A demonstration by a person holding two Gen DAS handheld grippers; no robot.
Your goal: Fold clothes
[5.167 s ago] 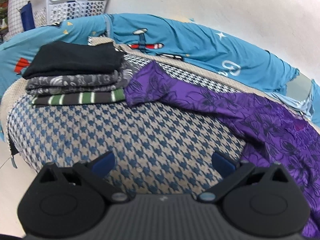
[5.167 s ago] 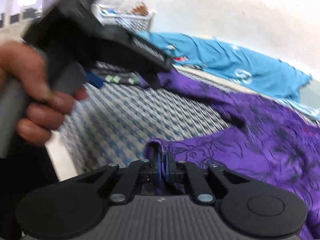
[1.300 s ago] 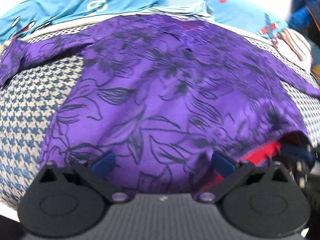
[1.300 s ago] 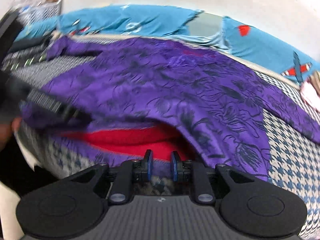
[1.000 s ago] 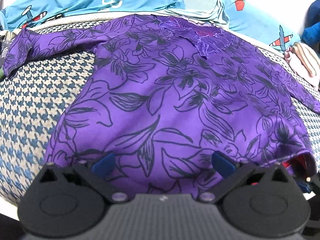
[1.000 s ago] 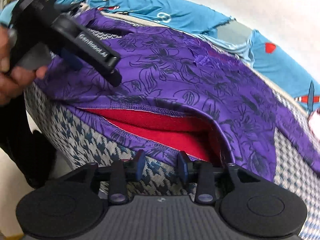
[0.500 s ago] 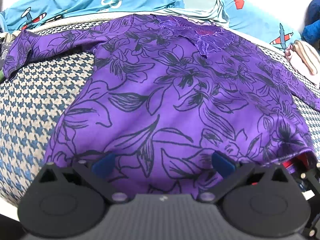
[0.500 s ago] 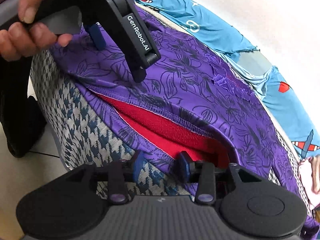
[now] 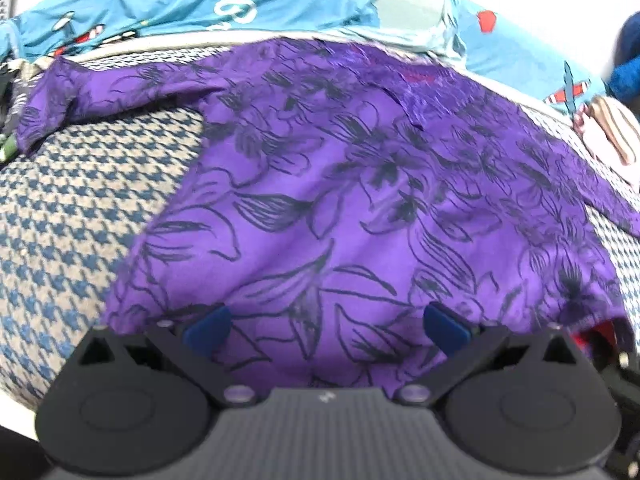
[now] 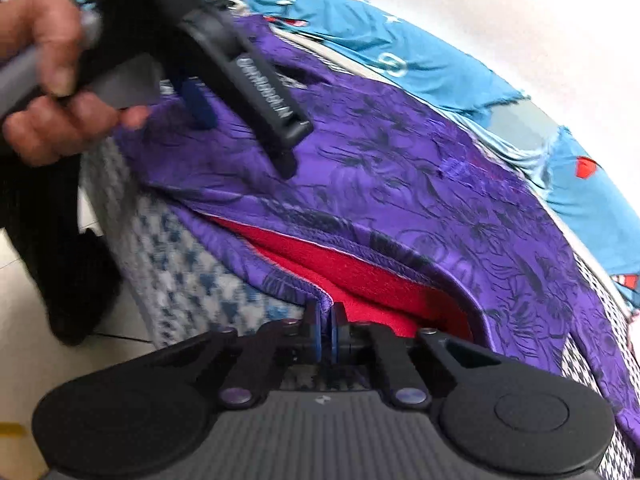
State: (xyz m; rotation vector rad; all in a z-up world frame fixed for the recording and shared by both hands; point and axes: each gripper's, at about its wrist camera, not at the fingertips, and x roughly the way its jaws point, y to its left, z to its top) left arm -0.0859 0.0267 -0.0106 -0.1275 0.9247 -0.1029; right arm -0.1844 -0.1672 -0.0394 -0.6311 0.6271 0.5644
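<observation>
Fingers of the right gripper (image 10: 325, 330) are pinching the purple top's (image 10: 420, 184) hem at lower centre; the left gripper (image 9: 324, 322) is hovering spread over it, lower centre, on the houndstooth cover (image 9: 72, 208).

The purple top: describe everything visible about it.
The purple top is thin, shiny-looking fabric printed with dark flower outlines and lined in red. It lies spread on the houndstooth cover, sleeves out to both sides. The right gripper has its jaws shut on the lower hem; the left gripper hovers open over it.
</observation>
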